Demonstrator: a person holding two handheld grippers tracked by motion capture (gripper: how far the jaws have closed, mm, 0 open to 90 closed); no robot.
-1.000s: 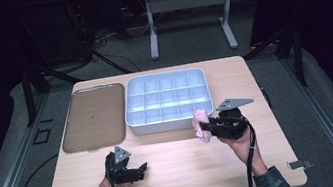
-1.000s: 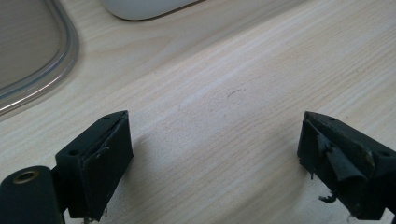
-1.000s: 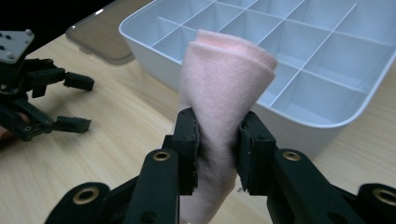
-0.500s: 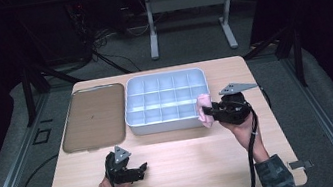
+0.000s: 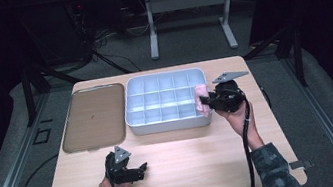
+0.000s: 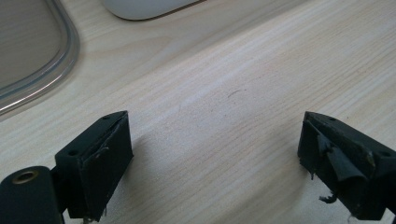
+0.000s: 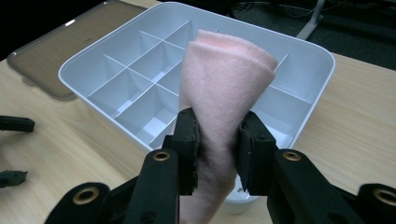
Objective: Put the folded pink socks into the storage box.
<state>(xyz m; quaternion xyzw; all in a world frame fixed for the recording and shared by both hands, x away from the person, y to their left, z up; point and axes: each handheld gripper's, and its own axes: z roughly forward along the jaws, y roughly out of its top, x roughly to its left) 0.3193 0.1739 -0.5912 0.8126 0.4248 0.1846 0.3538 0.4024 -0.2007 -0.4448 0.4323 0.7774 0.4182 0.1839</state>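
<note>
A folded pink cloth is clamped between the jaws of the right gripper and is held at the right edge of the white divided tray, just over its right-hand compartments. In the right gripper view the cloth is seen standing upright out of the jaws, with the tray's grid of compartments behind and below it. Whether the cloth touches the tray's rim cannot be told.

The left gripper is held low over the wooden worktop, near the front edge and well apart from the tray. Its jaws are set wide apart, and in the left gripper view nothing but bare wood is seen between them.

A clear brownish lid is laid flat on the worktop just beside the tray's left side, so the tray is already uncovered. Every compartment that can be seen is empty.

The work is judged to be at an early-to-middle point: the cloth is picked up and brought to the tray, but it is not yet set into a compartment. What is left appears to be lowering it in, releasing it, and possibly fitting the lid back on.
</note>
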